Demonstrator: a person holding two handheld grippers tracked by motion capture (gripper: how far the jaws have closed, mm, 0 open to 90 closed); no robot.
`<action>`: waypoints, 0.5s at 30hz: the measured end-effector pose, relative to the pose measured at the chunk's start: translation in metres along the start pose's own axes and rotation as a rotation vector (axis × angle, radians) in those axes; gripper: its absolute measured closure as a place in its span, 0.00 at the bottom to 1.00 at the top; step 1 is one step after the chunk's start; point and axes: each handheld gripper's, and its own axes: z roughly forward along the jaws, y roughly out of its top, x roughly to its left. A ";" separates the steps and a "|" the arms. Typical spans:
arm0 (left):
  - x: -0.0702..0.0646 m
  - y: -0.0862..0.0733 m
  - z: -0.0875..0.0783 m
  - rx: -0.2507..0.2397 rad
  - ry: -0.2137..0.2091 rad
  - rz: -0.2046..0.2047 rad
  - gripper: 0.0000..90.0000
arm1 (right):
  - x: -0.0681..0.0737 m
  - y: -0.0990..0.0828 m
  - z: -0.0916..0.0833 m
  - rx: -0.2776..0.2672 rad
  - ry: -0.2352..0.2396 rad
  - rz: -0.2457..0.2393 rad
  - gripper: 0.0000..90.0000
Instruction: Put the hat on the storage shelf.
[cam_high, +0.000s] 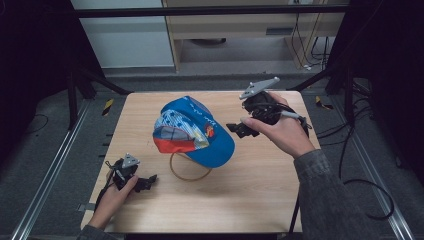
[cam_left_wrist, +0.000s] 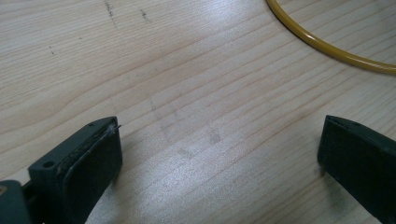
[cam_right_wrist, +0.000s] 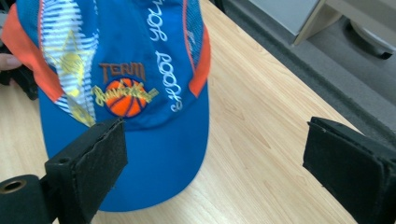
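Both tongs gape empty: right tongs (cam_right_wrist: 212, 163) beside cap (cam_high: 195, 130), left tongs (cam_left_wrist: 217, 158) near yellow ring (cam_high: 190, 170). Risk: a shallow brim pinch slips, dragging the cap across the ring.

Cap (cam_high: 197, 131) lies on ring (cam_high: 190, 176), mid-table (cam_high: 260, 200)

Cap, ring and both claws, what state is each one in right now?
Cap: lying on the table, crown up, brim over part of the ring, not held.
Ring: flat on the table, partly under the cap.
Left claw: open, nothing between the jaws, low by the table.
Right claw: open, nothing gripped, facing the brim.
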 end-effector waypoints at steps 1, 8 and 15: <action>0.000 0.000 0.000 0.000 0.000 0.000 0.00 | -0.001 -0.003 -0.001 -0.005 -0.001 0.007 0.07; 0.000 0.000 0.000 0.002 0.000 0.002 0.00 | -0.010 -0.026 -0.005 -0.011 -0.040 0.047 0.08; 0.000 0.000 0.000 0.002 0.000 0.002 0.00 | -0.019 -0.057 -0.005 -0.008 -0.091 0.096 0.11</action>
